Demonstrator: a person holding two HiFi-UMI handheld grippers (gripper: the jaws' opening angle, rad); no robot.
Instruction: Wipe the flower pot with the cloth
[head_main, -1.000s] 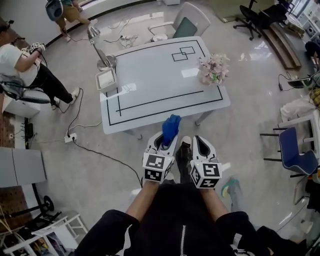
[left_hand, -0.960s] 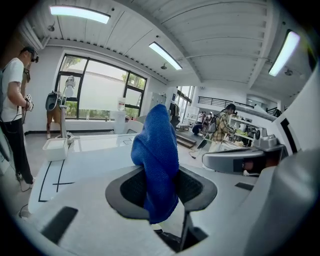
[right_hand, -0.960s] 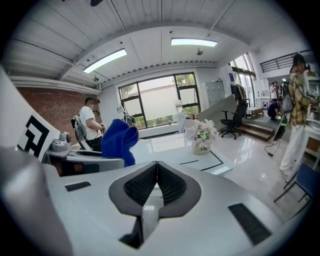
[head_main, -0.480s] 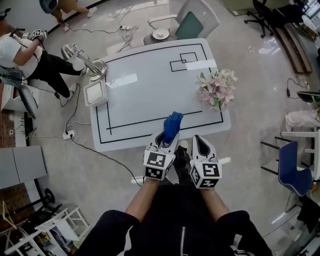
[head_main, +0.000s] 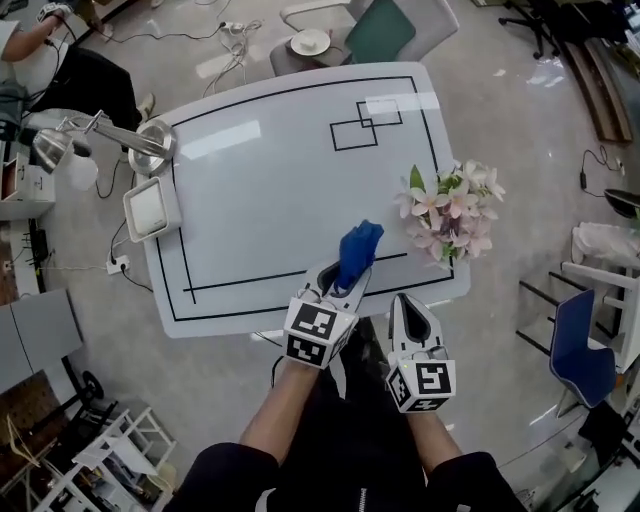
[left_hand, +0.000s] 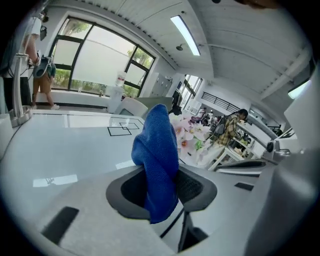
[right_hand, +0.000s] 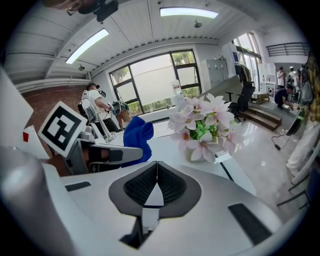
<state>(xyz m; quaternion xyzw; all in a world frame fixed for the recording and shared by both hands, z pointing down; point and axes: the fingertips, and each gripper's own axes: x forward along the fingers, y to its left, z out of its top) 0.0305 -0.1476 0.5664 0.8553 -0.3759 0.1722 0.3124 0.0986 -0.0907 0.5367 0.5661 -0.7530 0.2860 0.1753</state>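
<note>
Gripping a blue cloth (head_main: 358, 250), my left gripper (head_main: 343, 283) hangs over the near edge of the white table (head_main: 270, 180), low in the centre of the head view. Its jaws are clamped on the cloth's lower part, and the rest stands up above them in a loose bunch. My right gripper (head_main: 405, 303) sits just to the right of it, off the table edge, jaws pressed together on nothing.

The flower pot (head_main: 450, 215) stands at the table's right edge, right of the cloth and apart from it, with bare tabletop between them. From above, pink and white blossoms (head_main: 462, 200) spread over the pot and cover it; in the right gripper view they fill the centre, with the cloth and the left gripper's marker cube to their left.

A black outline runs round the tabletop, and two overlapping squares (head_main: 365, 120) are drawn near its far side. At the table's left edge stand a silver desk lamp (head_main: 100, 135) and a small white square device (head_main: 150, 208).

Beyond the far side, at the top of the frame, is a green-backed chair (head_main: 385, 25) with a white dish (head_main: 310, 42) to its left. A blue chair (head_main: 580, 345) stands on the floor at lower right. A seated person (head_main: 45, 45) shows at upper left, and cables trail across the floor there.
</note>
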